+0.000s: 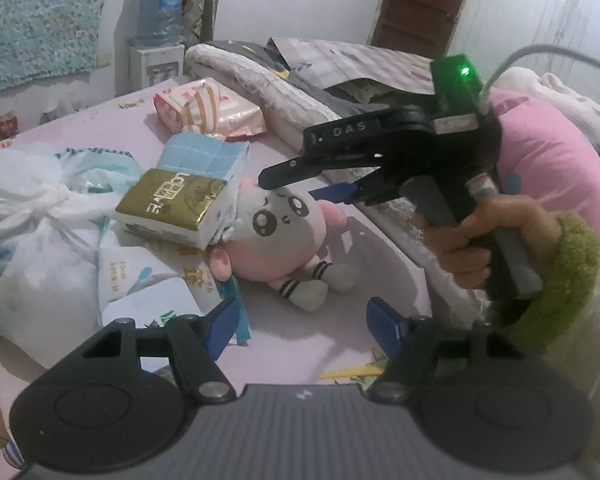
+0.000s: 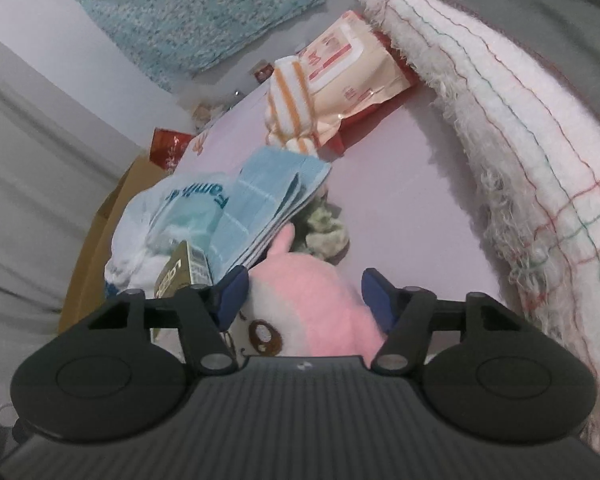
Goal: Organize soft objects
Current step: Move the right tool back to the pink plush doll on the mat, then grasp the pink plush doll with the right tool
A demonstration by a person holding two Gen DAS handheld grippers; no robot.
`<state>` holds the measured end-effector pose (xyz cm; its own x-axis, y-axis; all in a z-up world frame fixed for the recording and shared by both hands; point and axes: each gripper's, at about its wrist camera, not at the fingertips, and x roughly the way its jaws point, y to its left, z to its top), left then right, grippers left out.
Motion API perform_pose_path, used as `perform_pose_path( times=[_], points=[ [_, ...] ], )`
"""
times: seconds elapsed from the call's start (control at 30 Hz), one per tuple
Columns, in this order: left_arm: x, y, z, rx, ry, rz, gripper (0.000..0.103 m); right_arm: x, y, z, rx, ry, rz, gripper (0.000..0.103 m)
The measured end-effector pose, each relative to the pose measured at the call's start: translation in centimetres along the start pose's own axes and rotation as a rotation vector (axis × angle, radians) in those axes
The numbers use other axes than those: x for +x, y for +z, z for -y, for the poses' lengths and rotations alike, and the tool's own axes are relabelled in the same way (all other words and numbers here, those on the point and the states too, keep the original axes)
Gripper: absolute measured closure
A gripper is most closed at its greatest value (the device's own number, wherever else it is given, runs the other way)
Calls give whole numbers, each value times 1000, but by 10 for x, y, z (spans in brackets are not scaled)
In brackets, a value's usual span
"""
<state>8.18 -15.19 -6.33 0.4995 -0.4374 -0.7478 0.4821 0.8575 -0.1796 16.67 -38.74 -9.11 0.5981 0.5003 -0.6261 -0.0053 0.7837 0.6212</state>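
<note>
One plush toy, pink and white with big brown eyes, lies on its back near the middle of the pale pink sheet. Leaning on its head is one gold-wrapped tissue pack, and behind that one stack of light blue folded cloths. Farther off sits one orange-and-white wipes packet with a small striped cloth bundle resting against it. To the left there is one knotted white plastic bag, and flat printed packs lie under the toy's near side.

Two grippers are out. The right gripper, held by a hand in a green-cuffed fleecy sleeve, comes in from the right with its tips over the toy's head; in its own view the blue fingers stand apart on either side of the pink head, and I cannot tell whether they press on it. The left gripper hovers at the near edge, fingers apart with nothing between them, just short of the toy's striped legs.

A thick white quilt with coloured stitching crowds the right side, with a pink pillow beyond it. Against the far wall stand a water dispenser and a blue patterned hanging; a brown door is at the far right.
</note>
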Motion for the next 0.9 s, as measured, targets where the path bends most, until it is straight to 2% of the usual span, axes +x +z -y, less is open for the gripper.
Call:
perform_pose_path(
  times=[0.2, 0.47, 0.67, 0.9],
  points=[
    [8, 4, 3, 17, -10, -9, 31, -26, -19, 9, 50, 27, -30, 46],
    [28, 14, 17, 63, 5, 0, 26, -57, -46, 25, 148, 76, -21, 47],
    [55, 28, 32, 162, 73, 17, 22, -58, -47, 34, 196, 105, -18, 47],
    [78, 39, 33, 186, 112, 11, 21, -52, -43, 45, 229, 129, -32, 45]
  ],
)
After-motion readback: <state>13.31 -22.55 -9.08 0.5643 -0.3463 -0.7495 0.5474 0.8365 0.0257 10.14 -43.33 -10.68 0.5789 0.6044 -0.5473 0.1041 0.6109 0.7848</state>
